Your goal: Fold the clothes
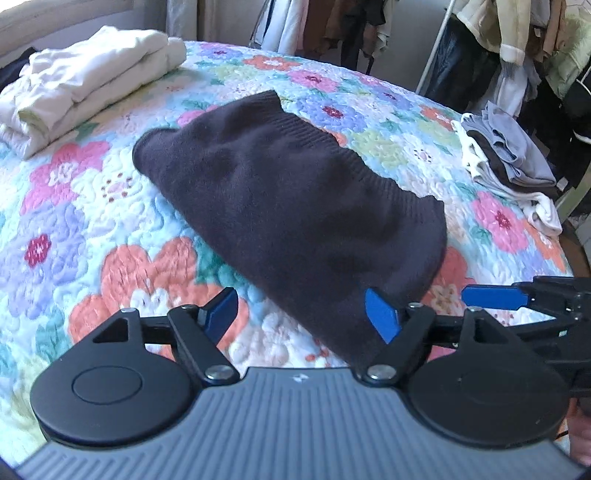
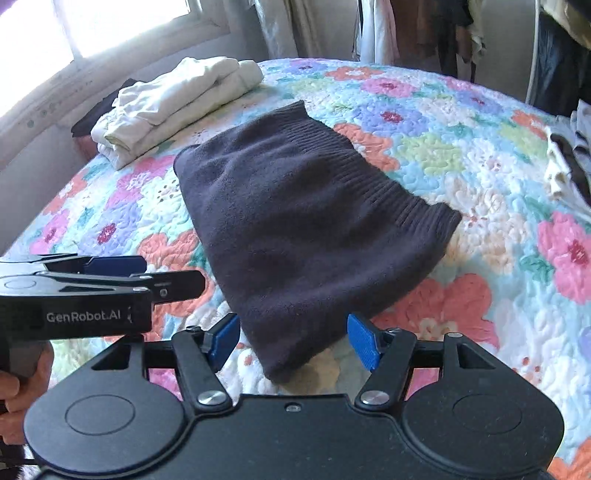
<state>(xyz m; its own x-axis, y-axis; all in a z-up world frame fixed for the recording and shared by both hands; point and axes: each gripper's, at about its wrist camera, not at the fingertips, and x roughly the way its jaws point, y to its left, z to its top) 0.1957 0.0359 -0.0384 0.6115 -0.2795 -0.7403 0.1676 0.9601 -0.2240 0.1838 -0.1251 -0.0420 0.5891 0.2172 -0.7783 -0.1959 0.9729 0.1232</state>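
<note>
A dark purple knit sweater (image 1: 295, 210) lies folded into a compact rectangle on the floral quilt (image 1: 92, 221), ribbed hem toward the far side. It also shows in the right wrist view (image 2: 306, 229). My left gripper (image 1: 303, 314) is open, its blue pads spread just above the sweater's near edge, holding nothing. My right gripper (image 2: 293, 345) is open too, pads either side of the sweater's near corner, empty. The right gripper's fingers show at the right of the left wrist view (image 1: 491, 297); the left gripper's body shows at the left of the right wrist view (image 2: 92, 295).
A folded stack of cream clothes (image 1: 85, 81) sits at the far left of the bed. A loose pile of grey, brown and white clothes (image 1: 513, 162) lies at the right edge. Hanging garments on a rack (image 1: 517, 44) stand beyond the bed. A window (image 2: 74, 29) is at left.
</note>
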